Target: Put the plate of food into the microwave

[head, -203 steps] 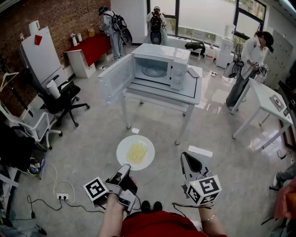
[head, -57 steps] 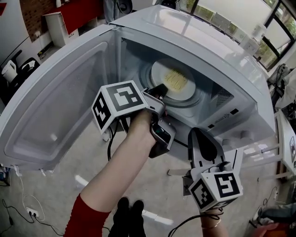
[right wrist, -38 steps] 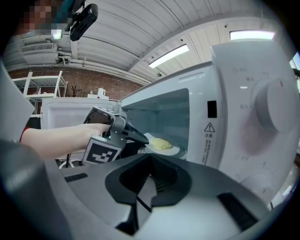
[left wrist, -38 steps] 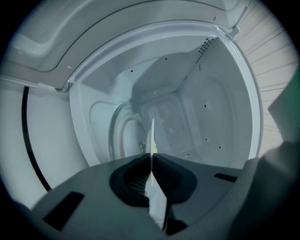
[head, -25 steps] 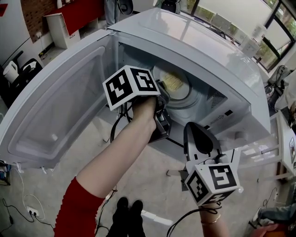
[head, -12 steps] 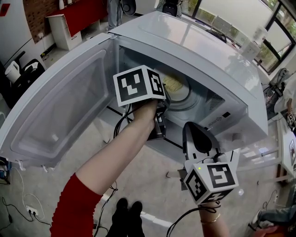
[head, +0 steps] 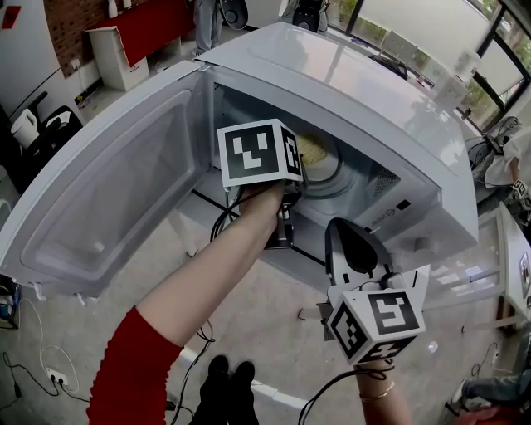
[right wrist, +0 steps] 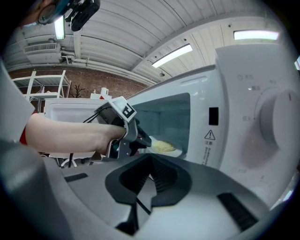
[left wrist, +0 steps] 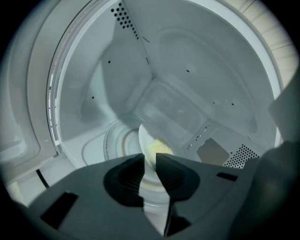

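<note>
The white microwave (head: pixel 357 91) stands with its door (head: pixel 108 191) swung wide to the left. Inside, the white plate (head: pixel 319 153) of yellow food (left wrist: pixel 160 149) lies on the glass turntable (left wrist: pixel 119 140). My left gripper (head: pixel 294 187) reaches into the cavity, its tips hidden behind its marker cube. In the left gripper view its jaws (left wrist: pixel 150 157) are opening, with the plate's near rim (left wrist: pixel 149 140) still between them. My right gripper (head: pixel 348 236) hangs outside, below the microwave's front, shut on nothing. The right gripper view shows the left gripper (right wrist: pixel 143 140) at the plate (right wrist: pixel 164 147).
The microwave's control panel (right wrist: pixel 262 126) is at the right of the opening. The open door takes up the space to my left. A red cabinet (head: pixel 141 25) and a black chair (head: pixel 41 124) stand far left, and a white table (head: pixel 514 249) at the right edge.
My left gripper has pushed a little further into the microwave and its jaws have parted around the plate's rim. The right gripper has barely moved.
</note>
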`<action>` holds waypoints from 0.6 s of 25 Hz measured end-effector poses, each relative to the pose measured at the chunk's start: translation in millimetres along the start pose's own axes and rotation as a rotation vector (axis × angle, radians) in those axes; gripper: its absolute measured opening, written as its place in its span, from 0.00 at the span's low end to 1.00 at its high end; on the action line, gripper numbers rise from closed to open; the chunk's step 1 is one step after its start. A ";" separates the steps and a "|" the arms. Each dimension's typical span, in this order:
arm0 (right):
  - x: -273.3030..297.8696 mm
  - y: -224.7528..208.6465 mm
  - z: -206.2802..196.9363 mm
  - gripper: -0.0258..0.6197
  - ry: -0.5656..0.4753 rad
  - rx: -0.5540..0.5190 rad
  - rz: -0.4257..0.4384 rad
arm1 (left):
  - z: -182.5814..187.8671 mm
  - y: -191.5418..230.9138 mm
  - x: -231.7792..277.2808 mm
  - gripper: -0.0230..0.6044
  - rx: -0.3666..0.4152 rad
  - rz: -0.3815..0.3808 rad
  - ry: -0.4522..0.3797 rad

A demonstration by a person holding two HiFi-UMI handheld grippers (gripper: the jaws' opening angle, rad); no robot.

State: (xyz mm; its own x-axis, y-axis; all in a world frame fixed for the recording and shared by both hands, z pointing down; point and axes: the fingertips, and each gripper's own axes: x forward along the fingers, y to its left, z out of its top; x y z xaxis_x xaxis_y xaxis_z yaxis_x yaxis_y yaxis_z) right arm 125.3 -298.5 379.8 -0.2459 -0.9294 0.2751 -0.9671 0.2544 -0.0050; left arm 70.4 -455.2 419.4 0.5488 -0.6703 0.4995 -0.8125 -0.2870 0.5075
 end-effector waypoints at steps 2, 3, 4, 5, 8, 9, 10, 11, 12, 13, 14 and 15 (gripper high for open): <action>0.4 -0.1 -0.1 0.06 0.002 -0.002 0.001 | 0.2 0.3 0.4 0.15 0.020 0.006 0.003; 0.5 -0.3 -0.1 0.06 0.002 -0.003 0.002 | 0.1 0.5 0.7 0.16 0.026 0.008 0.004; 0.6 -0.5 -0.2 0.06 0.003 -0.004 0.003 | -0.3 0.8 1.2 0.16 0.029 0.010 0.005; 0.8 -0.7 -0.3 0.06 0.003 -0.006 0.005 | -0.7 1.2 1.8 0.16 0.030 0.012 0.005; 2.1 -1.3 -1.5 0.06 0.008 -0.009 0.003 | -0.1 2.6 2.6 0.17 0.050 0.025 0.002; 2.8 -1.4 -2.0 0.06 0.011 -0.009 0.001 | 0.2 2.8 2.7 0.17 0.061 0.030 0.002; 3.5 -1.4 -2.5 0.06 0.013 -0.009 0.000 | 0.6 3.2 2.8 0.17 0.072 0.034 0.000; 4.2 -1.1 -3.1 0.06 0.015 -0.008 0.001 | 0.8 3.7 3.0 0.17 0.082 0.039 -0.002; 4.9 -0.8 -3.9 0.06 0.017 -0.007 0.001 | 0.8 4.4 3.0 0.18 0.092 0.044 -0.004; 5.3 -0.6 -4.7 0.06 0.019 -0.007 0.002 | 0.7 5.1 3.1 0.18 0.101 0.051 -0.006; 5.6 -0.4 -5.6 0.06 0.020 -0.007 0.003 | 0.3 5.8 3.1 0.18 0.112 0.059 -0.007; 5.8 -0.6 -6.4 0.06 0.021 -0.007 0.003 | -0.1 6.3 3.2 0.19 0.124 0.068 -0.007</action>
State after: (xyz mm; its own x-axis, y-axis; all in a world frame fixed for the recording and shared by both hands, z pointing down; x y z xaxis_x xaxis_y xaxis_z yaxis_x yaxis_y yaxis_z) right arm 124.9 -302.3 387.5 -0.2477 -0.9226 0.2956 -0.9658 0.2595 0.0005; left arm 67.0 -459.1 424.3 0.4904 -0.6959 0.5247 -0.8662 -0.3228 0.3815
